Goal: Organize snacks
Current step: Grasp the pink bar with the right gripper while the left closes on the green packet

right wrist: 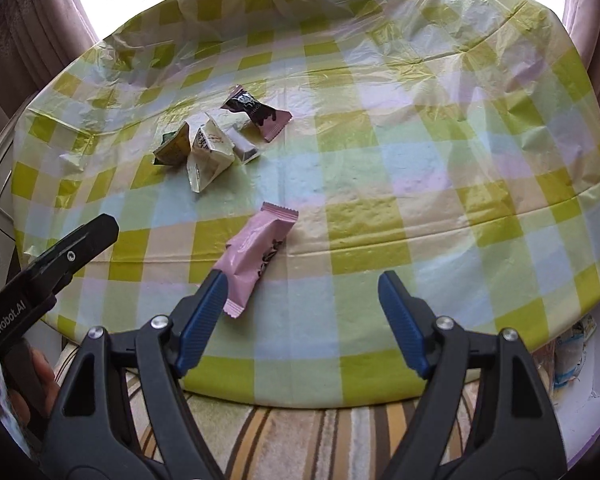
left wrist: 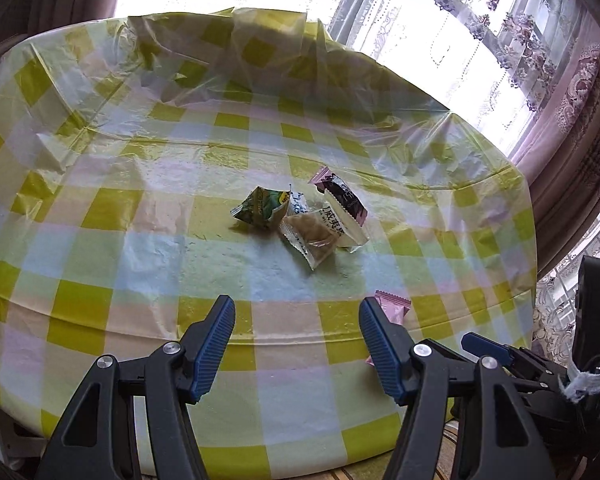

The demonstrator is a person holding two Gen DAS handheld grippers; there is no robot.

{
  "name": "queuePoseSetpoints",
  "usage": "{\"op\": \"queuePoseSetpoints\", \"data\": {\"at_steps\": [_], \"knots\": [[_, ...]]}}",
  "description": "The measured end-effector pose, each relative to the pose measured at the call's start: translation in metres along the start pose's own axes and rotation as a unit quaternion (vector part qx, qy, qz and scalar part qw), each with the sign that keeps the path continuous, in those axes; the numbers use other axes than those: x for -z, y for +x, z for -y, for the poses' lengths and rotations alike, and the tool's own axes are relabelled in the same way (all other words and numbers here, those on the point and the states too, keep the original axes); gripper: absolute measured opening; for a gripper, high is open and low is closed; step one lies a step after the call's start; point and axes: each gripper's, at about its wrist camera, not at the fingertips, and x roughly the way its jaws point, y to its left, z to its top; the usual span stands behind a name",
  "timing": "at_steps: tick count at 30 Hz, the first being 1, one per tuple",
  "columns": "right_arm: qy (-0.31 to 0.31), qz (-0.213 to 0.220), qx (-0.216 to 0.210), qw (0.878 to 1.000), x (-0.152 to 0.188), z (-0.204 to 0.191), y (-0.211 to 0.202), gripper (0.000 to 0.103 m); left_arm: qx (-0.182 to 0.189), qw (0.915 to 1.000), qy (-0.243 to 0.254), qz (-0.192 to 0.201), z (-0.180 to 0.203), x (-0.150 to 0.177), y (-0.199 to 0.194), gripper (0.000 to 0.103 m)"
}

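Observation:
A small heap of snack packets lies mid-table: a green packet (left wrist: 260, 210), a clear packet with a pale biscuit (left wrist: 312, 236) and a pink-and-black packet (left wrist: 340, 196). The same heap (right wrist: 212, 144) shows in the right wrist view, far left of centre. A lone pink packet (right wrist: 256, 256) lies nearer the table's front edge, just beyond my right gripper's left finger; its end peeks past my left gripper's right finger (left wrist: 394, 308). My left gripper (left wrist: 296, 312) is open and holds nothing. My right gripper (right wrist: 300, 284) is open too, with nothing between its pads.
The round table wears a crinkled yellow, blue and white checked plastic cloth (left wrist: 140, 208), rucked up at the far side (left wrist: 260, 40). Curtains and bright windows (left wrist: 500, 40) stand behind. A striped floor covering (right wrist: 320, 432) lies below the front edge. A person's hand (right wrist: 40, 380) holds the left gripper.

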Motion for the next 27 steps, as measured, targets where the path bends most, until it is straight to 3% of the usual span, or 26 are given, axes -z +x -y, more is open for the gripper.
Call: {"op": "queuePoseSetpoints", "data": {"at_steps": [10, 15, 19, 24, 27], "knots": [[-0.018, -0.011, 0.02, 1.0, -0.011, -0.02, 0.031, 0.077, 0.001, 0.9999, -0.017, -0.001, -0.021, -0.016, 0.013, 0.065], [-0.026, -0.022, 0.025, 0.999, -0.009, -0.022, 0.042, 0.06, 0.007, 0.9997, -0.023, -0.002, -0.023, -0.03, 0.029, 0.065], [-0.03, -0.011, 0.029, 0.999, -0.011, -0.023, 0.042, 0.05, 0.013, 0.9998, -0.014, 0.002, -0.021, -0.043, 0.045, 0.065], [-0.035, 0.001, 0.031, 0.999, -0.015, -0.023, 0.043, 0.029, 0.016, 0.9998, -0.011, -0.004, -0.025, -0.059, 0.072, 0.065], [-0.036, 0.008, 0.033, 0.999, -0.018, -0.023, 0.044, 0.026, 0.018, 0.9996, -0.017, -0.016, -0.03, -0.066, 0.091, 0.065]]}}
